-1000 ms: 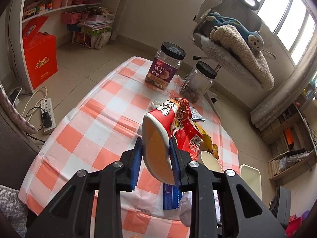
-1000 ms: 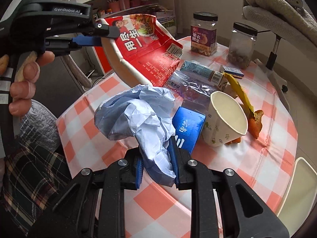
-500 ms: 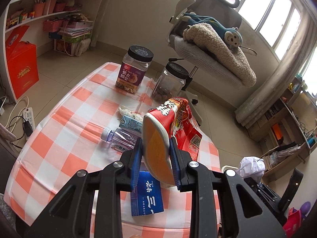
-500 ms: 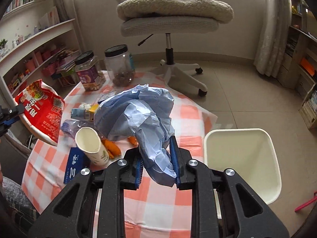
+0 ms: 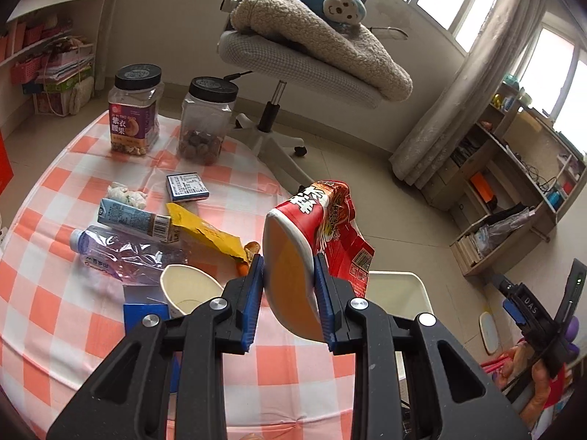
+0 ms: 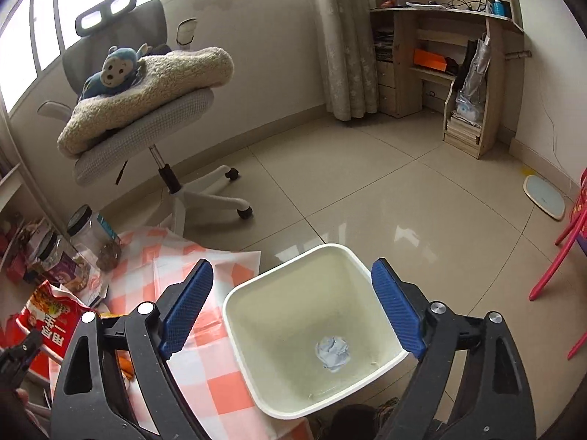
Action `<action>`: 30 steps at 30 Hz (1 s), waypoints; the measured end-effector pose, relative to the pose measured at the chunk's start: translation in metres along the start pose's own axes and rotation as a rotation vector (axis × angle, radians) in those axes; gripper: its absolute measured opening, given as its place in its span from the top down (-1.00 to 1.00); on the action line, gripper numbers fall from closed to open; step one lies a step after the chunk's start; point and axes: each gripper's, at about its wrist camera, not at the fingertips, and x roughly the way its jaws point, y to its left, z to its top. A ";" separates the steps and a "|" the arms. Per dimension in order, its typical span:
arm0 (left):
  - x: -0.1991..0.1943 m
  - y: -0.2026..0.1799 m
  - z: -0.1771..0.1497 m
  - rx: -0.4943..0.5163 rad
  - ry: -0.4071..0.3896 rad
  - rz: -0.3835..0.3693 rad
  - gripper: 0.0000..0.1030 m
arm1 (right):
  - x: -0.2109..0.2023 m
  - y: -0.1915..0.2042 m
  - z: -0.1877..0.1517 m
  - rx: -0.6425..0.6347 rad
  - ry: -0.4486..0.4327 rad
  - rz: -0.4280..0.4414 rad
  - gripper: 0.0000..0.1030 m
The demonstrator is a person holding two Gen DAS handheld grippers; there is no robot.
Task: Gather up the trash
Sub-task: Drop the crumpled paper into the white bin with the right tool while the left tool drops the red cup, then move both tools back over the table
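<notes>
My left gripper (image 5: 288, 288) is shut on a red instant-noodle bowl (image 5: 299, 256) with its torn lid hanging, held above the table's right edge near the white bin (image 5: 400, 289). My right gripper (image 6: 293, 311) is open and empty, directly above the white bin (image 6: 242, 315). A crumpled blue-white paper ball (image 6: 332, 352) lies on the bin's bottom. The noodle bowl also shows at the left of the right wrist view (image 6: 47, 319). On the checked table (image 5: 55, 311) lie a crushed bottle (image 5: 121, 253), a milk carton (image 5: 135, 218), a yellow wrapper (image 5: 209, 233), a paper cup (image 5: 187, 289) and a blue pack (image 5: 145, 315).
Two black-lidded jars (image 5: 134, 110) (image 5: 205, 124) stand at the table's far side, with a small blue box (image 5: 187, 187) and a crumpled tissue (image 5: 124, 194) nearby. An office chair (image 6: 146, 117) with a blanket and toy monkey stands beyond. Shelves line the right wall (image 6: 462, 73).
My right gripper swung from the table to over the bin, opened and dropped the paper ball into it. My left gripper carried the noodle bowl rightward toward the bin.
</notes>
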 end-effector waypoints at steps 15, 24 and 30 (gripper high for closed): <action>0.103 -0.153 -0.036 0.114 0.204 -0.159 0.33 | -0.027 -0.080 0.028 0.174 -0.119 -0.043 -0.78; 0.085 -0.161 -0.030 0.202 0.113 -0.069 -0.18 | -0.025 -0.074 0.020 0.099 -0.118 -0.084 -0.86; 0.053 -0.135 -0.024 0.269 -0.037 0.086 -0.46 | -0.024 -0.034 0.006 -0.042 -0.142 -0.113 -0.86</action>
